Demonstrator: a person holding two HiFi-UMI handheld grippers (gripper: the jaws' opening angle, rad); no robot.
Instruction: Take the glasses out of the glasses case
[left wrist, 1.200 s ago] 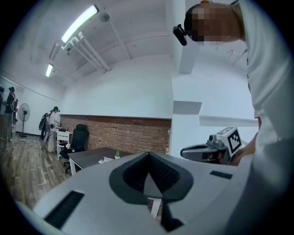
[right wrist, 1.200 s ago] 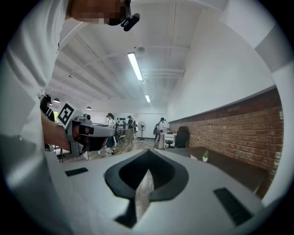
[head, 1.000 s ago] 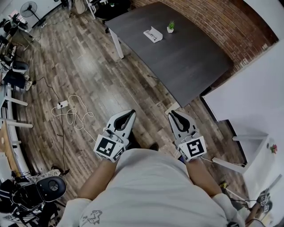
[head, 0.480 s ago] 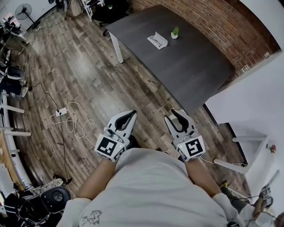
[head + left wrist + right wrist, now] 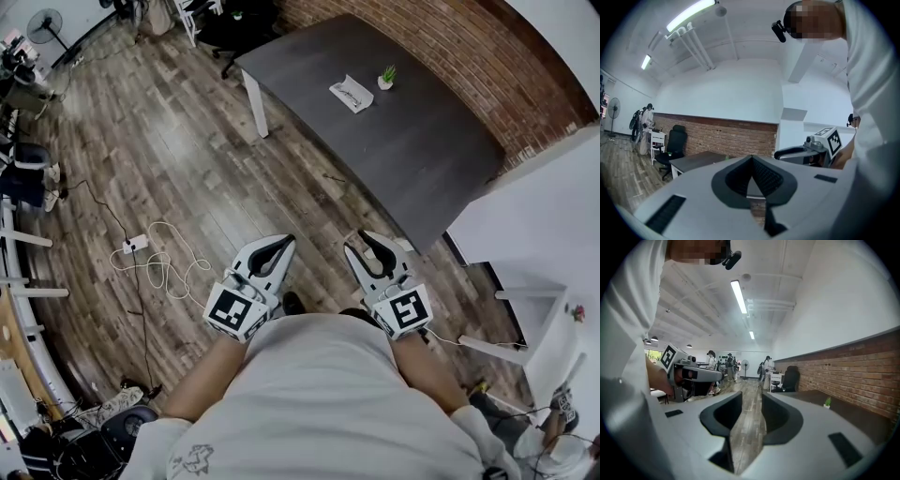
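The wooden floor (image 5: 187,169) lay below both sets of fingers. The dark counter (image 5: 422,150) stood well ahead of them, along a brick wall (image 5: 450,47). The left gripper (image 5: 284,241) had its fingers together at the tips, holding nothing. The right gripper (image 5: 359,242) had its fingers apart, having just been opening, with nothing between them. The glasses case (image 5: 351,94) lay on the counter, well ahead of both grippers and untouched. A small potted plant (image 5: 386,77) stood just beside the case.

We have open floor (image 5: 187,159) ahead to the table (image 5: 412,141), its near half bare; a plant (image 5: 386,75) stands just beside the glasses case (image 5: 351,94), brick wall (image 5: 450,47) behind, loose cable (image 5: 164,267) at left.
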